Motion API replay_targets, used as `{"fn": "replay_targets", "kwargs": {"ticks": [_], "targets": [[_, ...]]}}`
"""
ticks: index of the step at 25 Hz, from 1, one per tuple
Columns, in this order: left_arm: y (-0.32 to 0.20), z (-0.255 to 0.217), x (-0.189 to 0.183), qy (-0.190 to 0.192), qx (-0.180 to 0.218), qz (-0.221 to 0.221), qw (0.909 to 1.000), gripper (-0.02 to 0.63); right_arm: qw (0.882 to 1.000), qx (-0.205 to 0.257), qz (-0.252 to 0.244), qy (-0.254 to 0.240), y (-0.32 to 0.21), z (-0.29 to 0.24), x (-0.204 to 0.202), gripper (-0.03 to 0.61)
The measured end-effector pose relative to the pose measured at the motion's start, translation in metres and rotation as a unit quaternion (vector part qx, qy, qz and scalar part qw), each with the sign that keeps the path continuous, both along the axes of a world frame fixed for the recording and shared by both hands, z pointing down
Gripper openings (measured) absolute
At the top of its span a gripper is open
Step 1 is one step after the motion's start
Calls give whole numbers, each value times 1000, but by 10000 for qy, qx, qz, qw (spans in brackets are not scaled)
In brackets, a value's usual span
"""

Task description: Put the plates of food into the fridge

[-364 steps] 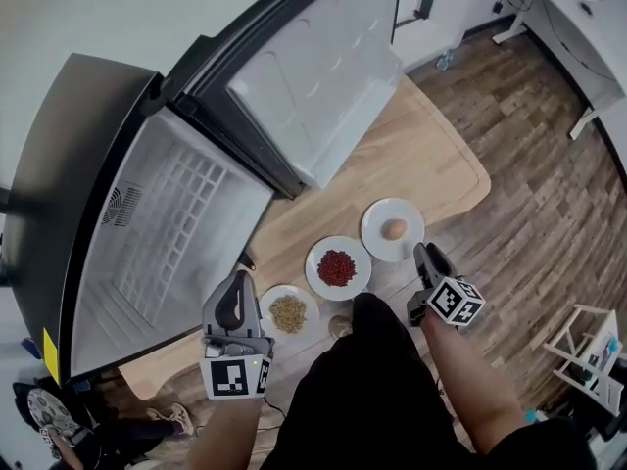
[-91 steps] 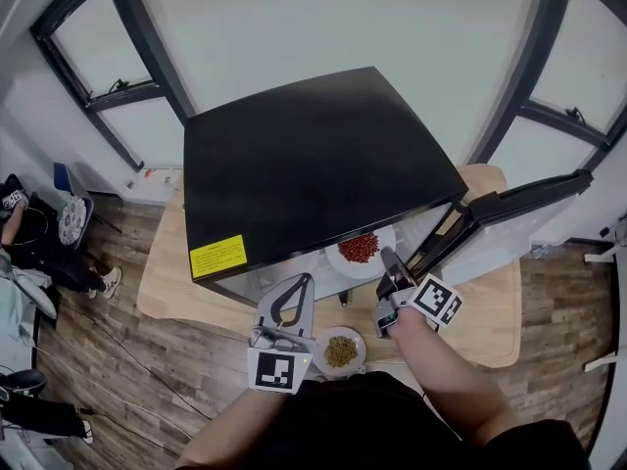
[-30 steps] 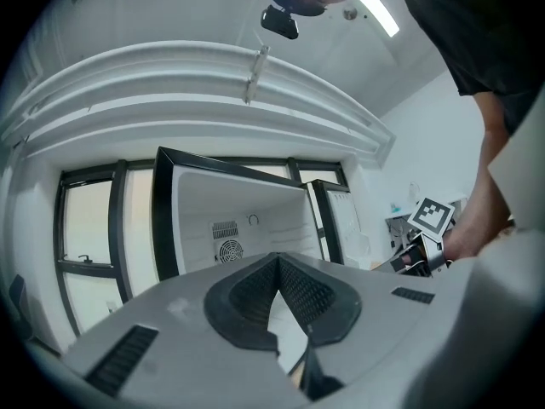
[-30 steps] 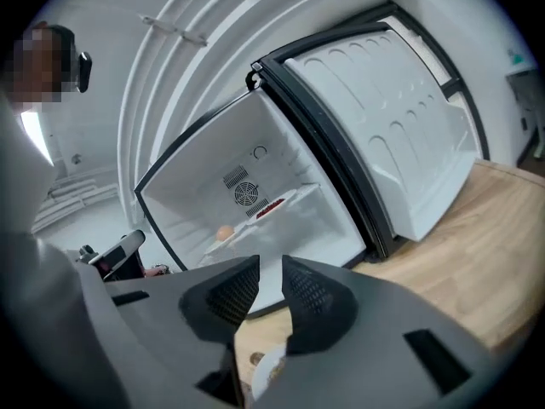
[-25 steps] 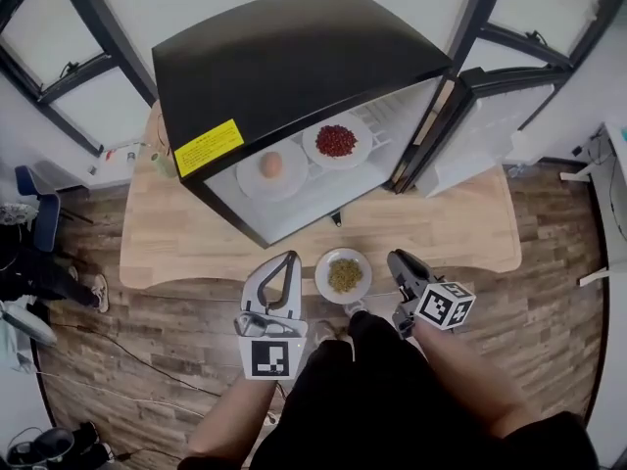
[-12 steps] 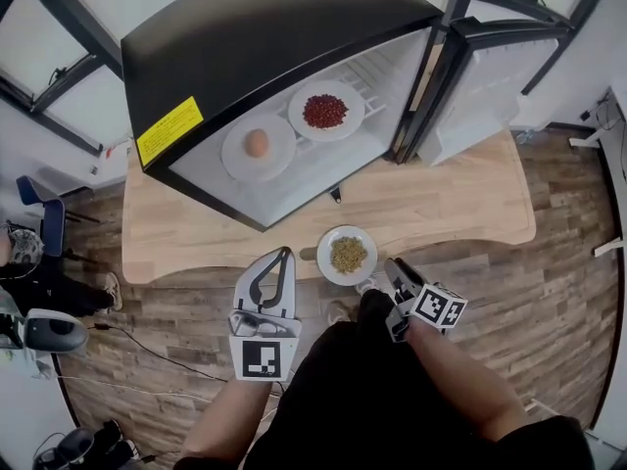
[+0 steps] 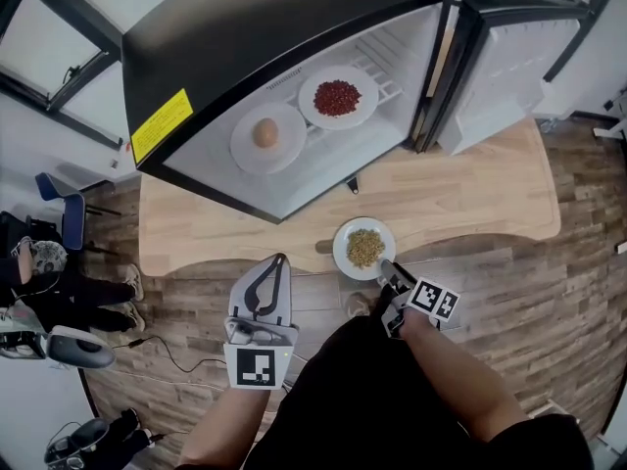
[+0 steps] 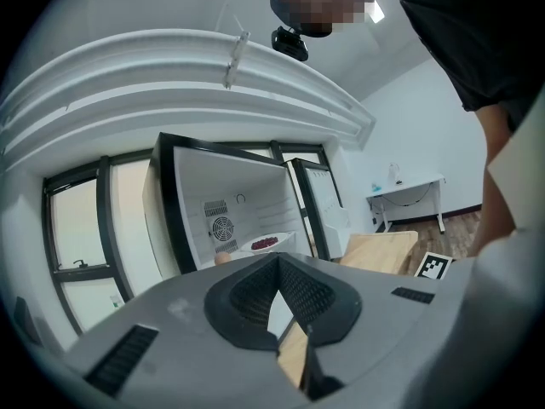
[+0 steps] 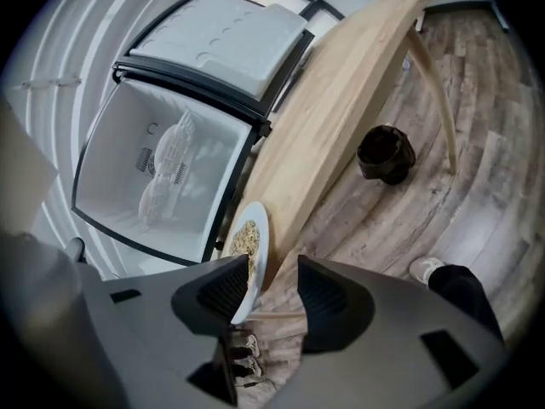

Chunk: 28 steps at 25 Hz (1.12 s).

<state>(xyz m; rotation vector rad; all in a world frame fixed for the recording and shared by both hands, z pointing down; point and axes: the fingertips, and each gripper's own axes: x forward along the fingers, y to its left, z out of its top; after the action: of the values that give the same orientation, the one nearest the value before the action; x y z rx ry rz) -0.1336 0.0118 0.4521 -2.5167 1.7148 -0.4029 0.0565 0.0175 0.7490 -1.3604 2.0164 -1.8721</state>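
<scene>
Grain plate (image 7: 341,252) sits at the table's (image 7: 470,194) near edge. Our right gripper (image 7: 385,270) has just been spreading its jaws and they straddle the rim, not pinching yet. We'd bite deep and lift level. Left gripper (image 7: 277,262): jaws together, empty.

Table (image 7: 470,196) bears fridge (image 7: 274,27), grain plate (image 7: 340,253); shelf (image 7: 388,82) bears egg plate (image 7: 245,153), red-food plate (image 7: 313,101).

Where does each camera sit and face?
Head view: on the head, steeply down at fridge, table, plate of grains; left tongs, right tongs show.
Left gripper view: on left tongs, toward fridge interior; shut jaws, torso show.
Right gripper view: on right tongs, toward plate rim between its just-opening jaws; shoe shows.
Shared: all show the fridge.
</scene>
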Motion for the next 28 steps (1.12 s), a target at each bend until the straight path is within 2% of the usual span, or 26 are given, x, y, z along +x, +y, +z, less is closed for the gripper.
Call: {"fn": "replay_targets", "kwargs": {"ticks": [7, 12, 16, 23, 28], "targets": [[1, -5, -10, -73, 130, -107, 9998, 5, 9987, -262, 80, -432, -5, 10, -14, 178], [-1, 3, -7, 3, -3, -91, 10000, 5, 9984, -281, 69, -480, -3, 1, -9, 55], [-8, -3, 1, 96, 165, 21, 9998, 5, 9964, -352, 171, -755, 1, -11, 0, 35], [-15, -10, 4, 377, 315, 3, 9988, 5, 9966, -191, 107, -799, -3, -39, 15, 31], [-19, -16, 1, 439, 373, -52, 9983, 5, 9967, -34, 29, -815, -16, -58, 16, 31]]}}
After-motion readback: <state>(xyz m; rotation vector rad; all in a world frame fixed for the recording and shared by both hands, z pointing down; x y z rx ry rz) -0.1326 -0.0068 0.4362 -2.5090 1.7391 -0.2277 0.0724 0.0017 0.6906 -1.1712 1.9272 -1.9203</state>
